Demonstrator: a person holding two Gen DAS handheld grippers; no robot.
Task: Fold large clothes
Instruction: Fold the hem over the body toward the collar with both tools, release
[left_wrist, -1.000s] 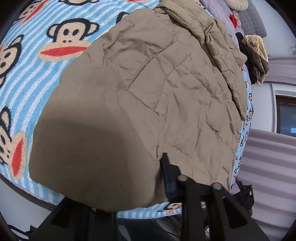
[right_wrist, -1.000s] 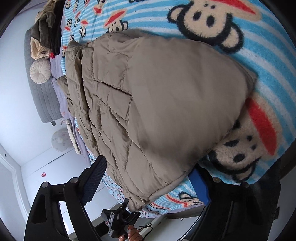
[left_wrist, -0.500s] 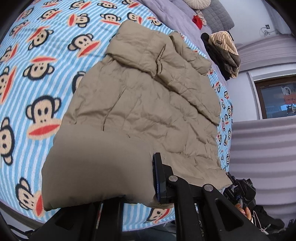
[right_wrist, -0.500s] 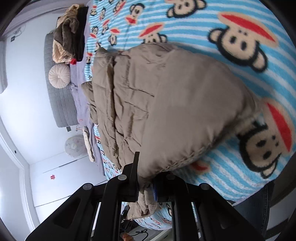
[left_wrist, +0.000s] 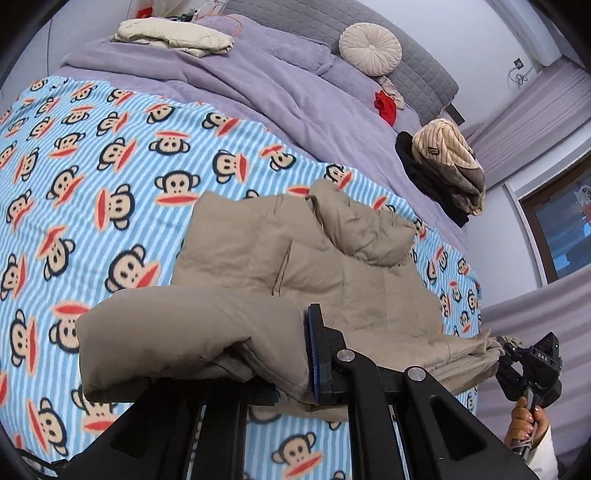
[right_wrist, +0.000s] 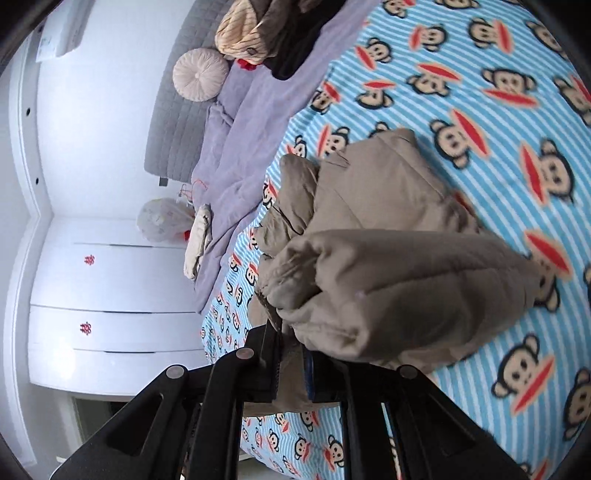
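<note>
Left fingers (left_wrist: 291, 354) clamped on tan puffer jacket (left_wrist: 295, 258) hem, right fingers (right_wrist: 291, 358) likewise, hem raised off bed

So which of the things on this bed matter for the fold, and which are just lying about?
In the job:
- tan quilted puffer jacket
- left gripper, jaws shut on its hem
- right gripper, jaws shut on its hem

Lying about:
- monkey-print striped blanket
- lilac duvet
- round cream cushion
- brown and black clothes pile
- folded cream garment
</note>
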